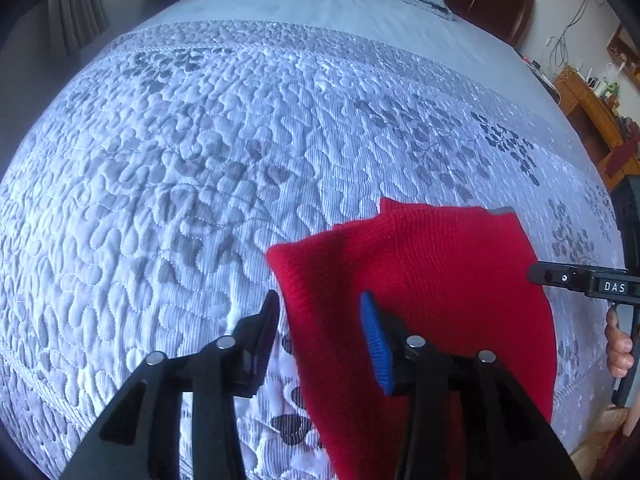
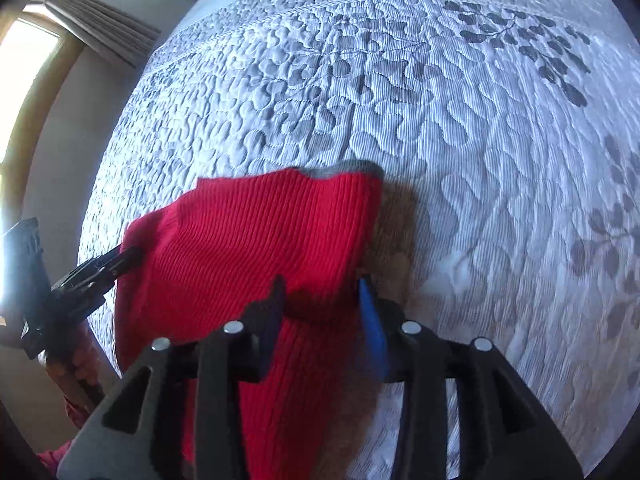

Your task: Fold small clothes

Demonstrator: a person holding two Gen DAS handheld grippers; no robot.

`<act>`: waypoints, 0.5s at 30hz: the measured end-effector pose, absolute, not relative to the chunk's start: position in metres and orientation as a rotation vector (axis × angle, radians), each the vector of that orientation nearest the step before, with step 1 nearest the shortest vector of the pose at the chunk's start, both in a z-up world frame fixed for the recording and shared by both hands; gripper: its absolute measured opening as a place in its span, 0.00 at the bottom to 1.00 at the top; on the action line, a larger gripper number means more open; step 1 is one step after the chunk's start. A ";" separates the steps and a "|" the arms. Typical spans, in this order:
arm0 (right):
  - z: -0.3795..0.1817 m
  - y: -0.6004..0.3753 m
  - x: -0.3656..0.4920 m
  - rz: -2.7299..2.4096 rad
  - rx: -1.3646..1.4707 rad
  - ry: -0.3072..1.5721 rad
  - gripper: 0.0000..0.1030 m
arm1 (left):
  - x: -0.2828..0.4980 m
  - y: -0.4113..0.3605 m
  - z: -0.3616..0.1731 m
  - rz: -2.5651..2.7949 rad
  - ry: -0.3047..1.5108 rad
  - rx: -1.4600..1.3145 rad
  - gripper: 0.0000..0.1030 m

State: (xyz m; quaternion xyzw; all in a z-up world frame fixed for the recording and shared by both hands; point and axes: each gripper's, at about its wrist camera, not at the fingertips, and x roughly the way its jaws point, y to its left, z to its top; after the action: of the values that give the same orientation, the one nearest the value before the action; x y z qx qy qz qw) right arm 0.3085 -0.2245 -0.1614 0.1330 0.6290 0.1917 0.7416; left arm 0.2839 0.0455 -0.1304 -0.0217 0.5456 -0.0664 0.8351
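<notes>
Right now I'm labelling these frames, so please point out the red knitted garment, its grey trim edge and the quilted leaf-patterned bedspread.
Red knitted garment [image 2: 248,236]: right wrist view, middle of the ribbed panel.
Grey trim edge [image 2: 344,169]: right wrist view, far edge.
Quilted leaf-patterned bedspread [image 1: 200,152]: left wrist view, bare quilting.

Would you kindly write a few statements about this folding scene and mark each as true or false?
1. The garment is red knit. True.
2. It lies on a wooden table. False: it lies on a quilted bedspread with a leaf pattern.
3. The left claw has its fingers apart, with the garment's edge between them. True.
4. The right claw hangs over bare quilt, clear of the garment. False: red fabric lies between its fingers.
5. A grey band runs along the garment's far edge. True.
</notes>
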 end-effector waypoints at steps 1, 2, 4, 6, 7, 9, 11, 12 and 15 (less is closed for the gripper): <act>-0.159 -0.225 0.301 0.420 0.282 1.375 0.38 | 0.279 0.043 -0.130 -0.135 1.158 -0.033 0.43; -0.157 -0.225 0.296 0.420 0.278 1.373 0.39 | 0.275 0.041 -0.129 -0.132 1.162 -0.022 0.44; -0.152 -0.226 0.282 0.424 0.281 1.368 0.41 | 0.266 0.035 -0.128 -0.145 1.176 -0.020 0.48; -0.149 -0.226 0.269 0.428 0.278 1.370 0.45 | 0.257 0.029 -0.125 -0.159 1.175 -0.016 0.50; -0.148 -0.226 0.264 0.432 0.271 1.371 0.47 | 0.255 0.025 -0.124 -0.163 1.172 -0.004 0.53; -0.148 -0.223 0.254 0.442 0.266 1.375 0.47 | 0.248 0.018 -0.122 -0.167 1.166 0.024 0.56; -0.149 -0.223 0.247 0.451 0.273 1.383 0.50 | 0.243 0.014 -0.121 -0.170 1.166 0.035 0.58; -0.150 -0.223 0.245 0.454 0.277 1.385 0.50 | 0.242 0.014 -0.121 -0.174 1.170 0.034 0.59; -0.153 -0.225 0.242 0.462 0.295 1.382 0.50 | 0.240 0.013 -0.122 -0.172 1.177 0.033 0.60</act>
State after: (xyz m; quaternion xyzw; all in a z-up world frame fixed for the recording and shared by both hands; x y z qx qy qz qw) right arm 0.2419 -0.2251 -0.1529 0.1344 0.6290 0.2103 0.7362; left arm 0.2396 0.0130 -0.1222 0.0153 0.5543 -0.0808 0.8283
